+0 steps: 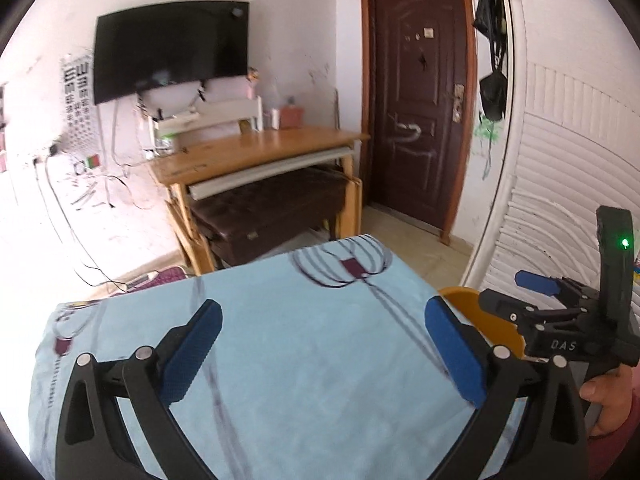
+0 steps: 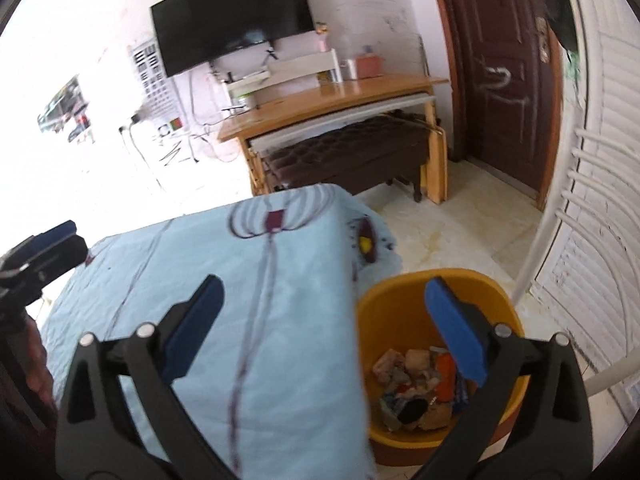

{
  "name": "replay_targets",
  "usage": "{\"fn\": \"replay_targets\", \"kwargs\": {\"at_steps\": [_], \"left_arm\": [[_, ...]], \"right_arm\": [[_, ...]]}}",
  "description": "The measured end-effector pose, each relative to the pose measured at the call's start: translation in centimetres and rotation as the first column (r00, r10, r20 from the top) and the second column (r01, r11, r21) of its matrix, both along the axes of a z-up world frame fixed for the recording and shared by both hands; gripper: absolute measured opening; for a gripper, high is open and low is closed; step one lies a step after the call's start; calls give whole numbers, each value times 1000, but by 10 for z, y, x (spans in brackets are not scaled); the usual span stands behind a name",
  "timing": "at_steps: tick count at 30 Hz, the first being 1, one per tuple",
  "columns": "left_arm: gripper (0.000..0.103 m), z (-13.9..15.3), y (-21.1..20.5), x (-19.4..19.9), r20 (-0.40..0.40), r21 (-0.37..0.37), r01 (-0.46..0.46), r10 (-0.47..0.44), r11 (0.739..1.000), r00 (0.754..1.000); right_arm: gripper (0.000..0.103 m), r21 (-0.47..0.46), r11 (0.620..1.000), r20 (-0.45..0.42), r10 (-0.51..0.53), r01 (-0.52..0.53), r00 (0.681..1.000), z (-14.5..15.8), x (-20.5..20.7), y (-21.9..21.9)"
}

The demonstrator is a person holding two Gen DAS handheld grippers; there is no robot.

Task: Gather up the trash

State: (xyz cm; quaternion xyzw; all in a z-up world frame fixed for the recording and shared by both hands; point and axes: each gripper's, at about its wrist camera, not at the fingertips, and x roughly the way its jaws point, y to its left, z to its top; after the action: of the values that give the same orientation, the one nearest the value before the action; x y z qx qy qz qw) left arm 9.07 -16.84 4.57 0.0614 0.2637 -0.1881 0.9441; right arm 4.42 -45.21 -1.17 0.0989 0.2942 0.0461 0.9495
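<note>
Beside cloth-covered table | orange bin | crumpled wrappers inside

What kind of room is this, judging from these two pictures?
Most likely a lived-in room of a home. A wall-mounted television hangs over a wooden desk, a brown entrance door stands beside it, and a yellow trash bin sits on the tiled floor.

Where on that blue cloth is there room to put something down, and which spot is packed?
The blue cloth lies bare from its far edge to the near one, between the left claw and the right claw, both open and empty. The yellow bin beside its right edge is crowded: trash covers its bottom.
</note>
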Motion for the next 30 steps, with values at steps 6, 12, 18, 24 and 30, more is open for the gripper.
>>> {"fn": "replay_targets", "kwargs": {"at_steps": [6,12,18,24,30], "left_arm": [[96,-1,51,-26,59,5,-85,84,996,995],[96,-3,90,-47,80,-17,-127,128,992,989],[96,-3,122,-60,83,-55,-148,152,987,985],[96,-16,149,-68,57,-36,-164,166,986,984],[96,-21,167,-71,44,-56,-172,175,983,984]], "right_arm": [[97,-14,1000,84,16,-15,996,10,-10,53],[97,-90,996,141,40,-28,989,9,-23,110],[97,-106,994,203,3,19,979,15,-43,136],[97,-166,984,223,-27,65,974,13,-51,159],[97,-200,977,214,-33,77,976,11,-55,172]]}}
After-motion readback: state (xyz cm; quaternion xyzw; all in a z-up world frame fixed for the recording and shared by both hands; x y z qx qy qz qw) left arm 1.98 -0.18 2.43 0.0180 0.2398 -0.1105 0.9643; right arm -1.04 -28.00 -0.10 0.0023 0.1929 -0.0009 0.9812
